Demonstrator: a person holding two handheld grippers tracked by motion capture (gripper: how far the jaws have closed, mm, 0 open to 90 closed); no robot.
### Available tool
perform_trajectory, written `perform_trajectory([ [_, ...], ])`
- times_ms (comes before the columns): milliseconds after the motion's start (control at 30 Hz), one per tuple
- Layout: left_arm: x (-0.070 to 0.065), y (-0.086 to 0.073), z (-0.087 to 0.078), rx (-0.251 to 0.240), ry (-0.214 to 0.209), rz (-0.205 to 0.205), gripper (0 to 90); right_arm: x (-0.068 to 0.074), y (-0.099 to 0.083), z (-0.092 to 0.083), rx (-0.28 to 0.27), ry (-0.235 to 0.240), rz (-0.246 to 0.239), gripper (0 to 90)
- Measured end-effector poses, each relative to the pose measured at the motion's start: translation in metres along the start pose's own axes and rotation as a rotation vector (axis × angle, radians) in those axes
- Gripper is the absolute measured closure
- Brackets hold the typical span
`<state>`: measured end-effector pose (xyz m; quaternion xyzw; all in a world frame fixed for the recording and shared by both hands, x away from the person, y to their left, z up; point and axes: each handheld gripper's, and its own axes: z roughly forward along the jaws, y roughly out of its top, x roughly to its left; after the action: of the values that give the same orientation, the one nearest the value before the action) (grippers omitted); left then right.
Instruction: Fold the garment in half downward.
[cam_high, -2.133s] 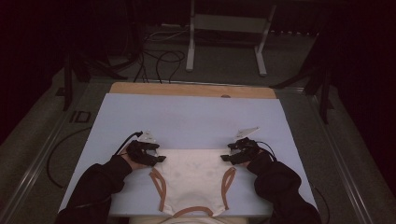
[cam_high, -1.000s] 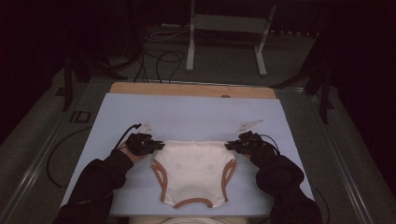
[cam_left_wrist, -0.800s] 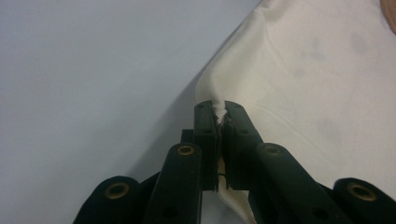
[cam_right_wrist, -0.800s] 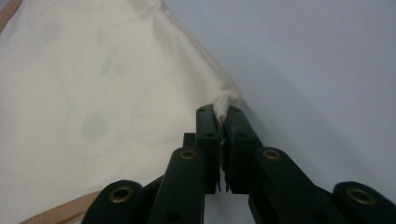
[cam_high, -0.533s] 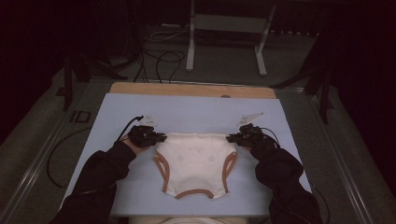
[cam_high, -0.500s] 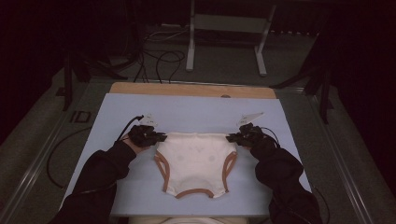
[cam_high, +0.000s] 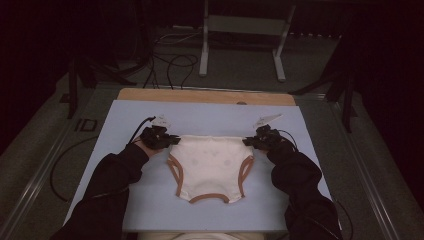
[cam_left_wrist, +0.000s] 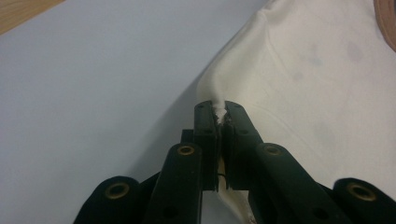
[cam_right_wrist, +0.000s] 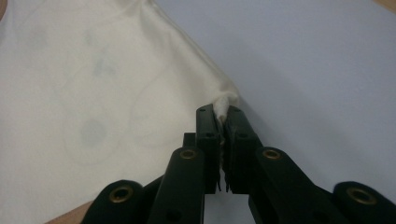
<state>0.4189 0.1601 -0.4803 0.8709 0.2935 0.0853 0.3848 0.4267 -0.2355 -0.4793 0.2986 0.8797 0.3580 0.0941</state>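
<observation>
cream baby pants pinned at both waist corners

cream cotton baby pants with tan-brown leg trim (cam_high: 210, 167) lie flat on the pale blue table cover (cam_high: 125, 195), waistband on the far side, leg openings toward me. my left gripper (cam_left_wrist: 218, 114) is clamped tight on the left waist corner, a pinch of cloth bunched between the black jaws. my right gripper (cam_right_wrist: 223, 114) bites the right waist corner the same way. between them the waistband runs nearly straight.
</observation>
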Motion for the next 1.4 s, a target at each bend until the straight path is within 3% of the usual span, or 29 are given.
perform_trajectory([
  [567,0.013,-0.002,0.021,-0.007,0.025,-0.053,86.0,-0.024,-0.002,0.010,-0.012,-0.022,0.068,86.0],
  [833,0.019,-0.001,0.031,-0.002,0.042,-0.076,85.9,-0.030,-0.001,0.019,0.008,-0.037,0.087,86.0],
  [1100,0.025,0.006,0.039,0.002,0.059,-0.075,85.8,-0.037,-0.001,0.026,0.029,-0.060,0.107,86.0],
  [1400,0.028,0.007,0.051,0.040,0.090,-0.064,85.5,-0.040,-0.004,0.039,0.050,-0.097,0.106,85.4],
])
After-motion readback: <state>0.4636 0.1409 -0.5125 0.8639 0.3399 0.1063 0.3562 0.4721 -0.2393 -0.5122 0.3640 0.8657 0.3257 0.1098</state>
